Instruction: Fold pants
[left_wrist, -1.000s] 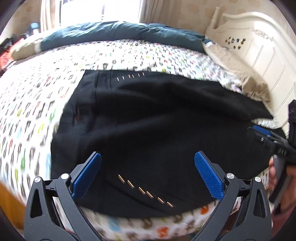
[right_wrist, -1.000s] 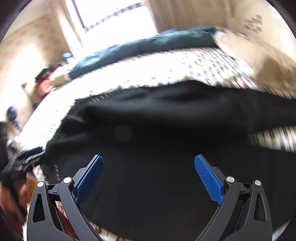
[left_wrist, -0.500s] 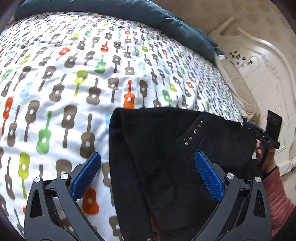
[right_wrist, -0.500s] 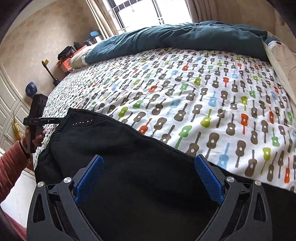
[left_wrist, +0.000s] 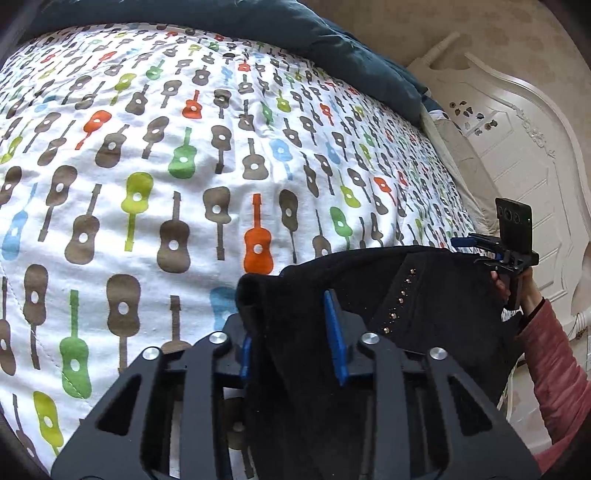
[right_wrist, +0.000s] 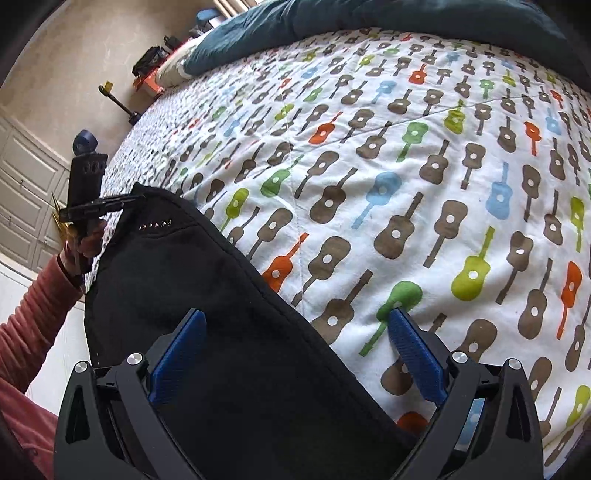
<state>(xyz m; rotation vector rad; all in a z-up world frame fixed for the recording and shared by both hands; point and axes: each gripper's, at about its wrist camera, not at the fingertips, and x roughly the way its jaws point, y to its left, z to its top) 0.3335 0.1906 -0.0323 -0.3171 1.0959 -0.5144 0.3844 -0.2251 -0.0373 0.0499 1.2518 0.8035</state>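
Observation:
Black pants (left_wrist: 424, 295) with a row of small studs lie at the near edge of the bed. My left gripper (left_wrist: 291, 339) is shut on a bunched edge of the pants; it also shows in the right wrist view (right_wrist: 122, 201), pinching the studded corner. My right gripper (right_wrist: 291, 350) is open, its jaws astride the pants' edge (right_wrist: 229, 314), one finger over black cloth and one over the quilt. In the left wrist view the right gripper (left_wrist: 476, 245) sits at the pants' far corner.
The bed has a white quilt printed with coloured guitars (left_wrist: 184, 166) (right_wrist: 424, 184). A dark teal duvet (left_wrist: 295, 33) (right_wrist: 369, 26) lies along the far side. A white headboard (left_wrist: 517, 147) stands at the right. White cabinets (right_wrist: 26, 192) stand beside the bed.
The left gripper closed on the pants' edge; half a second ago it was open. Both grippers came down closer to the near edge of the bed, and the right stayed open.

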